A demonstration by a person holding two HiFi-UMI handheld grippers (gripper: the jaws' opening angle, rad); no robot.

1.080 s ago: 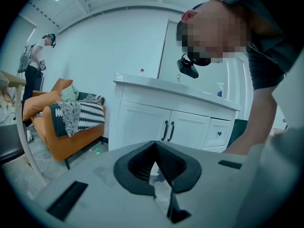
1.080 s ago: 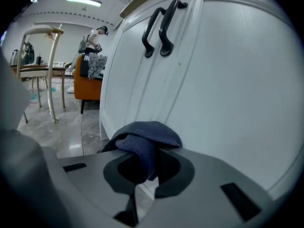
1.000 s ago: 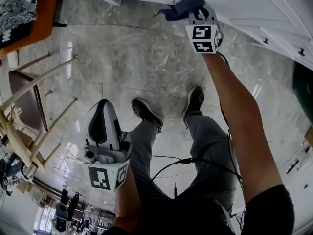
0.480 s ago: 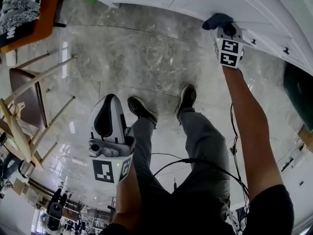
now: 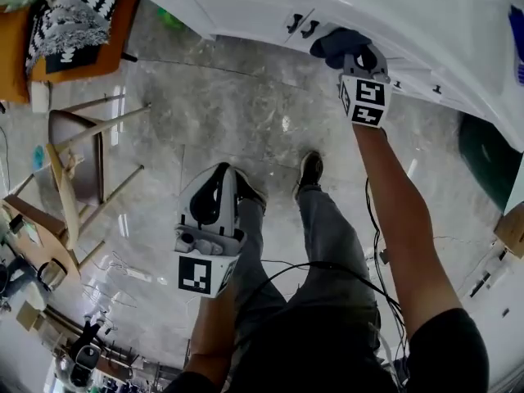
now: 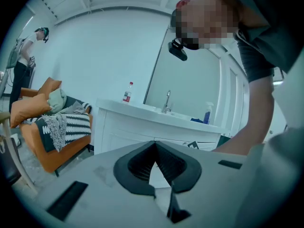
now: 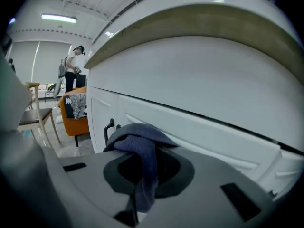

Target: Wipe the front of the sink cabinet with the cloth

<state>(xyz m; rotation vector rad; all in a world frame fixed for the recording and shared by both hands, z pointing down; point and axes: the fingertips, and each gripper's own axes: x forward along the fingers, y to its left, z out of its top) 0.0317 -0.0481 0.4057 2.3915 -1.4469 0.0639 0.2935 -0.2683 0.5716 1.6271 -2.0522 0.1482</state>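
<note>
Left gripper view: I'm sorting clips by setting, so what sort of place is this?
Probably a staged home interior, with a kitchen beside a living area: a white sink cabinet with a faucet, an orange sofa with cushions, and wooden chairs on a marble-look floor.

Marble floor [image 5: 205, 105], wooden chairs [image 5: 72, 166], orange sofa [image 5: 86, 68]

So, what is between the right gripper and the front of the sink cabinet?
Only the dark blue cloth, held in the jaws of the right gripper, with its bunched end toward the white cabinet front. The right gripper view shows this clearly.
</note>
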